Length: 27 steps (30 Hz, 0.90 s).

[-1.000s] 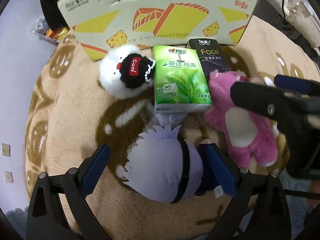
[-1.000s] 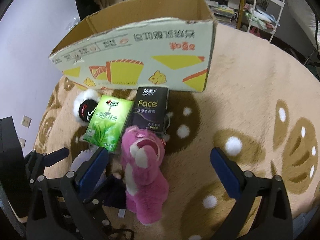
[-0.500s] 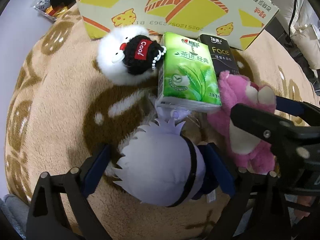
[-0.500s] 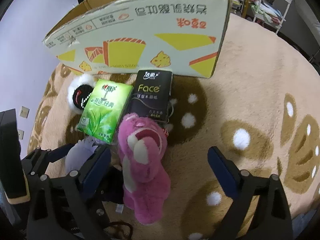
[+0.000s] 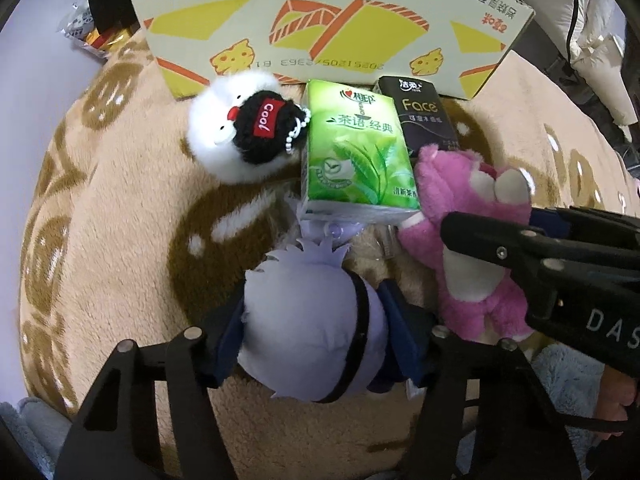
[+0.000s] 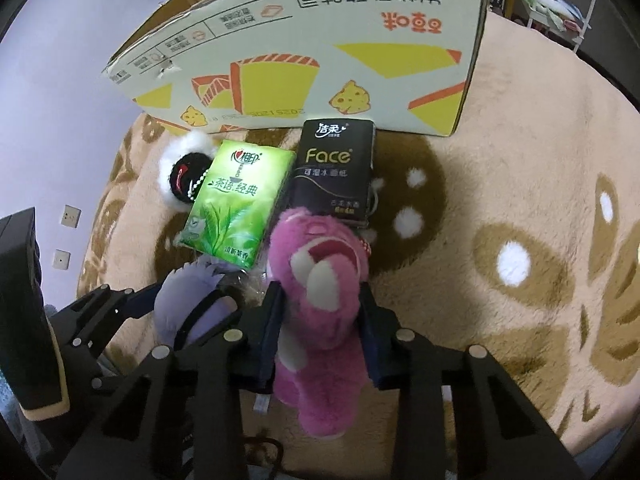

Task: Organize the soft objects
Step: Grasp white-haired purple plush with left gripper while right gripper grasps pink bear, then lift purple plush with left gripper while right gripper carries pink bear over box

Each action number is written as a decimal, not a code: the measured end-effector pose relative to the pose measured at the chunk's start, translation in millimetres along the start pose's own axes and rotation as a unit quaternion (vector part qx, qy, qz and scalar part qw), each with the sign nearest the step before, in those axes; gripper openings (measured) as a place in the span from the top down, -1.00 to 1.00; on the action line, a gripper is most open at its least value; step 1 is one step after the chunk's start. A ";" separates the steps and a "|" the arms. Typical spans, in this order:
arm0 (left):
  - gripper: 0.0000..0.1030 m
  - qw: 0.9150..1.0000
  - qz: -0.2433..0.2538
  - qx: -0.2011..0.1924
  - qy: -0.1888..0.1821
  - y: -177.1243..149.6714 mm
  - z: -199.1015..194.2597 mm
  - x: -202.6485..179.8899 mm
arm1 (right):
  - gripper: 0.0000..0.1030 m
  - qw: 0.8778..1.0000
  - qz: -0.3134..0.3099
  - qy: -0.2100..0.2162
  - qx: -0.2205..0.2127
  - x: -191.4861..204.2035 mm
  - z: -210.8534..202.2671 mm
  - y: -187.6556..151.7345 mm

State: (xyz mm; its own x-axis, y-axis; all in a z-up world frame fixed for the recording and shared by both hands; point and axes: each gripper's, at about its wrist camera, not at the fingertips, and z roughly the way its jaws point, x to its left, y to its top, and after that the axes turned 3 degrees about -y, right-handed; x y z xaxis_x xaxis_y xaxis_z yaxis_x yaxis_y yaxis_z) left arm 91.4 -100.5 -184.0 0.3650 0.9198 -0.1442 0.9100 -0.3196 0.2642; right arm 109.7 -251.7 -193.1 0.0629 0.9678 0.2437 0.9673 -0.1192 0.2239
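1. Your left gripper [image 5: 316, 332] pinches the lilac plush [image 5: 308, 328] on the rug [image 5: 120, 240].
2. Your right gripper [image 6: 320, 320] squeezes the pink bear [image 6: 320, 280], just beside the lilac plush.
3. Beyond them lie 2 tissue packs, green [image 5: 356, 160] and black [image 5: 420, 116], and a white plush [image 5: 236, 140], before a carton [image 5: 320, 24].

I see open rug [image 6: 500, 200] to the right, while the cardboard box [image 6: 320, 52] walls off the far side behind two tissue packs [image 6: 236, 200].
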 end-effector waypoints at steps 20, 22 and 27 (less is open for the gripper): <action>-0.19 0.997 -0.030 -0.067 0.033 -6.7 -37.7 28.1 | 0.29 0.991 -0.014 -0.086 -0.105 -12.0 -60.6 -11.7; -0.19 0.995 -0.028 -0.087 0.045 -9.1 -48.3 27.1 | 0.29 0.989 -0.022 -0.090 -0.119 -6.4 -67.4 -13.0; -0.19 0.987 -0.015 -0.142 0.080 -9.9 -72.2 19.6 | 0.29 0.982 -0.028 -0.098 -0.159 0.8 -85.4 -18.7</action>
State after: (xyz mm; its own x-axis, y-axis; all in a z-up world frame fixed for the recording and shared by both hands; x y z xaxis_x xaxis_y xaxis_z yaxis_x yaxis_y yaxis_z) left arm 75.4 -62.9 -120.6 0.2825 0.9592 -0.0105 0.8196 -0.2357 0.5221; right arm 70.7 -267.6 -116.5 0.0877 0.9952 0.0426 0.8468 -0.0970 0.5230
